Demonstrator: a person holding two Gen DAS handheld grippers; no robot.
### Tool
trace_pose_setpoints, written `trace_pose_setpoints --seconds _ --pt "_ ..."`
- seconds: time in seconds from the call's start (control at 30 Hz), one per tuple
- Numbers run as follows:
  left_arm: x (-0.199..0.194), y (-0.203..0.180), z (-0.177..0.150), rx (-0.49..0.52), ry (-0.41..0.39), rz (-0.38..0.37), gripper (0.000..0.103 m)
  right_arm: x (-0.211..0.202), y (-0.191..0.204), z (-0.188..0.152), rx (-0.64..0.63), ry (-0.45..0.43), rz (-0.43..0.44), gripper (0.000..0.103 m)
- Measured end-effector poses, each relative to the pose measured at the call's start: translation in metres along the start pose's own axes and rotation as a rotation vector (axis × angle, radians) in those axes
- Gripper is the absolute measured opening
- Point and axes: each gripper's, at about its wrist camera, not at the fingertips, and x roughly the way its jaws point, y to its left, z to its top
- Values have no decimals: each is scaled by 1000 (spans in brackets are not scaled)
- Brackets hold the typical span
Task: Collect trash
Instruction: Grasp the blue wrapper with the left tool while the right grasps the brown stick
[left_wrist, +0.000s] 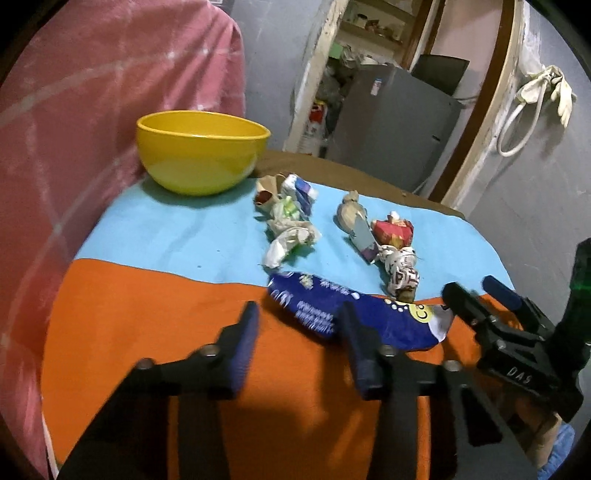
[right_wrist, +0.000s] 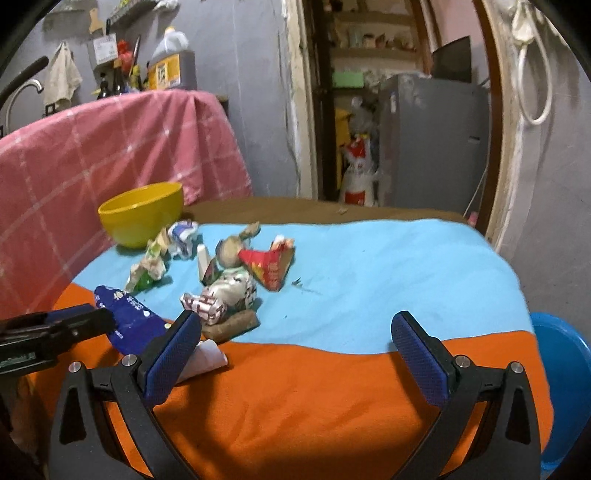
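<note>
Trash — blue wrapper (left_wrist: 354, 317) — lies between left gripper (left_wrist: 299, 317) jaws, untouched.

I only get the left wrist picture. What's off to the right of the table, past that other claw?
Observer: A blue tub sits just past the table's right edge, partly hidden by it.
Operator: And what's behind the pink cloth?
Observer: A wall shelf crowded with bottles.
Operator: Is the other claw holding anything?
Observer: No. The right gripper is wide open above the orange cloth, with nothing between its fingers.
</note>
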Motion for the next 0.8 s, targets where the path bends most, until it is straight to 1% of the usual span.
trace_pose_setpoints --seconds 0.07,0.1,0.17,0.2,0.23,0.37,0.4,0.57,0.63,0.7,0.8 --pt "1 -1 3 8 -7 -3 21 6 4 1 -18 26 22 101" --pt "1 -1 4 11 -11 -4 17 8 7 1 -32 41 35 98" --pt "3 1 7 9 -13 -2 12 16 13 2 -58 74 52 92" --pt "4 1 7 7 -11 -4 11 20 16 2 -71 94 61 84" --pt "5 2 7 6 -8 -4 11 24 18 3 -78 109 68 79" --pt "6 1 6 15 -3 4 10 34 21 7 -76 156 119 70" --pt "7 0 6 19 0 6 10 37 22 8 -76 171 134 67" --pt "8 -2 5 30 7 11 10 43 26 9 -100 208 173 55" --pt "10 -3 6 33 7 12 10 44 28 9 -107 213 191 46" --pt "11 -4 6 36 7 12 10 44 29 8 -113 213 209 40" --pt "10 -4 6 38 3 7 9 42 29 6 -107 205 210 40"
